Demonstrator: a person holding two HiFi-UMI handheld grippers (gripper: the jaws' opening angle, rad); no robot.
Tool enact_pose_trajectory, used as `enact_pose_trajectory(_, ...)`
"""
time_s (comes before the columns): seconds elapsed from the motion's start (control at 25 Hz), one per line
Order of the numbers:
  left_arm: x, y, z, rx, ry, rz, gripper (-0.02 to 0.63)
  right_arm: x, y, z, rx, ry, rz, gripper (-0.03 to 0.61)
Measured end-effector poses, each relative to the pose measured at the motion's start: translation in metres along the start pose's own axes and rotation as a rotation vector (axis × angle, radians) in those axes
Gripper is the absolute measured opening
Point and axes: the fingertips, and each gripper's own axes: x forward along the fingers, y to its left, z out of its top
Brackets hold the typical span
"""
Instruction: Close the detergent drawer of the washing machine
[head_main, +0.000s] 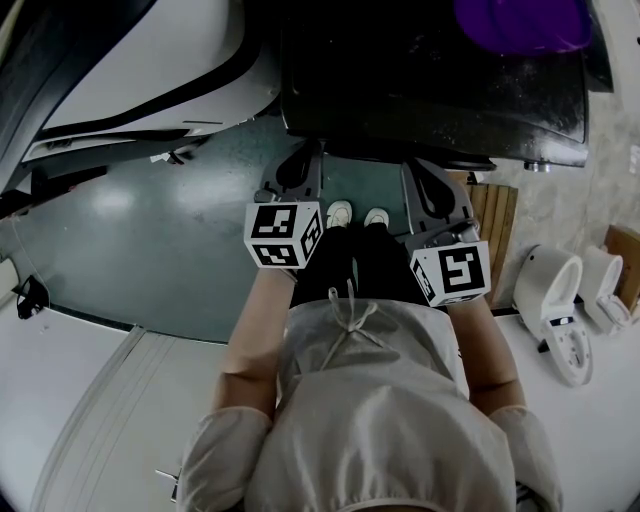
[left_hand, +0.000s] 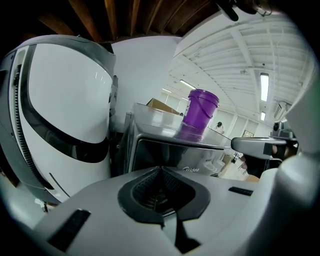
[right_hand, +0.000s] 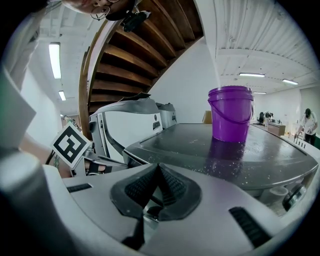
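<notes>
The dark washing machine (head_main: 430, 90) stands just ahead of me, with a purple bucket (head_main: 520, 20) on its lid. My left gripper (head_main: 298, 165) and right gripper (head_main: 428, 182) hang side by side in front of its lower front, touching nothing. The left gripper view shows that gripper (left_hand: 161, 170) shut and empty, pointing at the machine's front panel (left_hand: 165, 150) and the bucket (left_hand: 201, 107). My right gripper (right_hand: 159, 167) is likewise shut and empty, level with the wet lid (right_hand: 225, 155) and the bucket (right_hand: 231, 112). No detergent drawer can be made out.
A large white appliance with a black stripe (head_main: 150, 60) stands to the left of the machine. A wooden slat mat (head_main: 495, 220) and white ceramic fixtures (head_main: 548, 285) lie at the right. Green floor (head_main: 150, 240) spreads to the left of my shoes (head_main: 357, 214).
</notes>
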Motion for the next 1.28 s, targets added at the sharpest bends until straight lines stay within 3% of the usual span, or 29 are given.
enact_pose_trajectory(0.52,0.007,0.004,0.003,-0.082,0.017,0.04,0.018,0.002,-0.005,0.003,-0.01,-0.003,0.006,0.005)
enact_pose_trajectory(0.88,-0.004,-0.003,0.001,-0.069,0.015,0.016,0.018,-0.021,-0.003,0.006,-0.013,-0.013,-0.012,0.005)
enact_pose_trajectory(1.08,-0.037,-0.028,0.007,0.008,0.024,-0.027,0.018,-0.044,-0.001,0.028,-0.032,-0.054,-0.021,0.006)
enact_pose_trajectory(1.28,-0.081,-0.056,0.056,0.101,-0.065,-0.063,0.018,-0.071,0.002,0.069,-0.068,-0.116,-0.026,0.005)
